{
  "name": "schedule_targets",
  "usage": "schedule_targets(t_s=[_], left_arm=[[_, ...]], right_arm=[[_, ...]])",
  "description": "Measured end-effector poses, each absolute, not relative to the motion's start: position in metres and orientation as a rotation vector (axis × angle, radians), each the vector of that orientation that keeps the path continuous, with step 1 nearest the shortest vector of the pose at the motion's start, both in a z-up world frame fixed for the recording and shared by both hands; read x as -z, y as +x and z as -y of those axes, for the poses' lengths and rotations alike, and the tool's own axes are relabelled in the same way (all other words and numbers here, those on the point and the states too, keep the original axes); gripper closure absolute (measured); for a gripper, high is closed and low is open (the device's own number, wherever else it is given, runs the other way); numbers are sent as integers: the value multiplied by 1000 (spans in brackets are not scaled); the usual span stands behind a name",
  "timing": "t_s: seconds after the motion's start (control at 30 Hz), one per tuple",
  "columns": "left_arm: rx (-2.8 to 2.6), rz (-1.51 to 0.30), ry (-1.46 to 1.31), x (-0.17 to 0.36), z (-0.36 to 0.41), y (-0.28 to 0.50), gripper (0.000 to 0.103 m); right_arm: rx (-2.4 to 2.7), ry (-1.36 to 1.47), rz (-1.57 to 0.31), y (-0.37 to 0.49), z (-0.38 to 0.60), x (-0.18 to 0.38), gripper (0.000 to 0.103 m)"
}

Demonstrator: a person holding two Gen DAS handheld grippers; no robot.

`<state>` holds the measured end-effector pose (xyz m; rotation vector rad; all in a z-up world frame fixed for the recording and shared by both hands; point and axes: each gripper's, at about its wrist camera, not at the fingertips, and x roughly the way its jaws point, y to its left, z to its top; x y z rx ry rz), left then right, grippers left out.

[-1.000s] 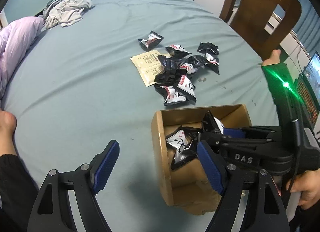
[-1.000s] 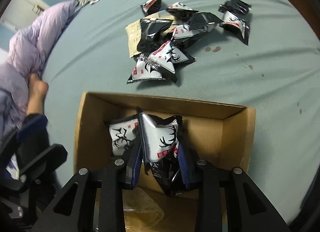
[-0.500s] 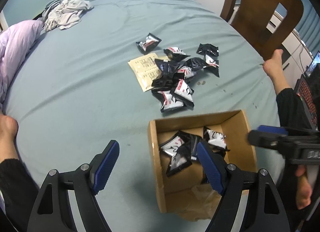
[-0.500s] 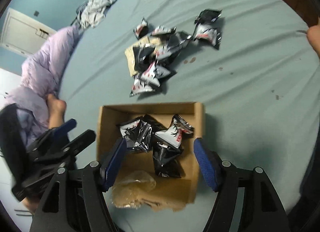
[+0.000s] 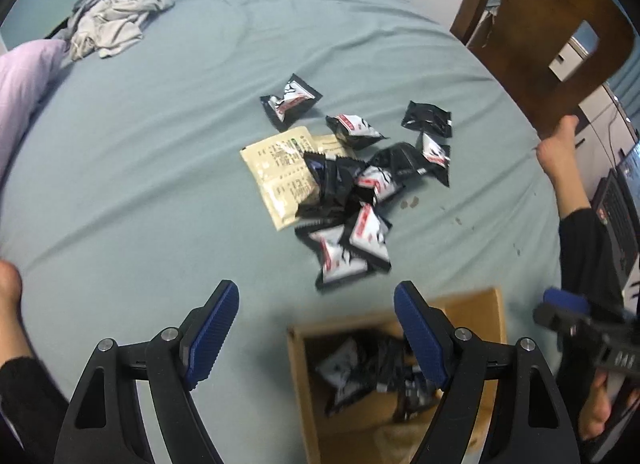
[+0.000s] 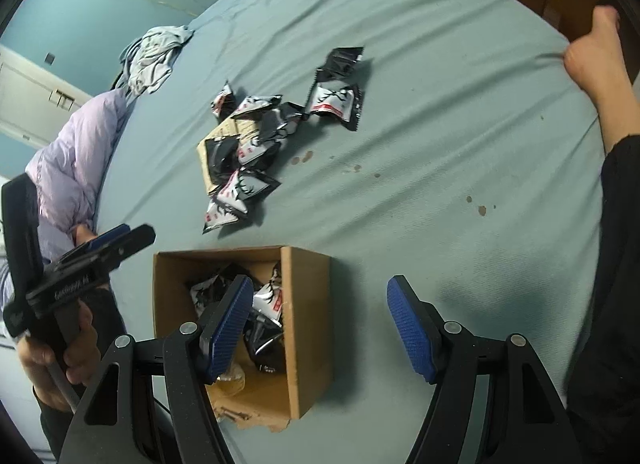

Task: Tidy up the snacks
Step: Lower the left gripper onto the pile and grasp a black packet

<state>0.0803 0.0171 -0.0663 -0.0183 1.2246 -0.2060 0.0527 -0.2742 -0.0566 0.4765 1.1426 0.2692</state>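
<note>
A heap of black-and-white snack packets [image 5: 352, 200] [image 6: 244, 152] lies mid-bed on the blue-grey sheet, partly covering a beige sachet [image 5: 280, 168]. Near me stands an open cardboard box [image 5: 296, 364] [image 6: 308, 304] with several packets [image 6: 268, 304] [image 5: 344, 364] inside. My left gripper [image 5: 316, 304] is open and empty, hovering over the sheet between the box and the heap. My right gripper [image 6: 320, 288] is open and empty too, above the box's right wall, its left finger over the packets. Each gripper shows at the edge of the other's view [image 6: 100, 248] [image 5: 568, 312].
A wooden chair [image 5: 540, 44] stands at the bed's far right edge. Crumpled grey clothes [image 5: 116, 20] lie at the far left, with a lilac quilt [image 6: 76, 152] along the left side. A bare foot and dark leg [image 6: 592, 60] rest at the right. Small stains [image 6: 304, 156] mark the sheet.
My right gripper opened, dropped its packet into the box and drew back up and to the right. My left gripper moved forward toward the heap, so the box slid down in its view.
</note>
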Motion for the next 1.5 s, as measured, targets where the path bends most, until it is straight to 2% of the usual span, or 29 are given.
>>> schedule_targets(t_s=[0.57,0.67,0.73,0.77,0.8,0.83,1.07,1.5], left_arm=[[173,-1365,-34,131,20,182,24],[172,-1390,-40,142,20,188,42],[162,-1412,-52,150,18,189,59],[153,-1402,-47,151,17,189,61],[146,-1387,-34,150,17,188,71],[145,-1379,-24,149,17,187,75],[124,-1308,-64,129,5,173,79],[169,-1121,-28,44,-19,92,79]], right_arm=[[-247,500,-1178,86,282,84,34],[-239,502,-1182,88,283,89,34],[-235,500,-1185,88,283,90,34],[-234,501,-1185,88,283,91,34],[-232,501,-1186,88,282,91,34],[-231,500,-1186,88,282,91,34],[-217,477,-1162,89,281,82,34],[-259,472,-1143,140,279,55,34]])
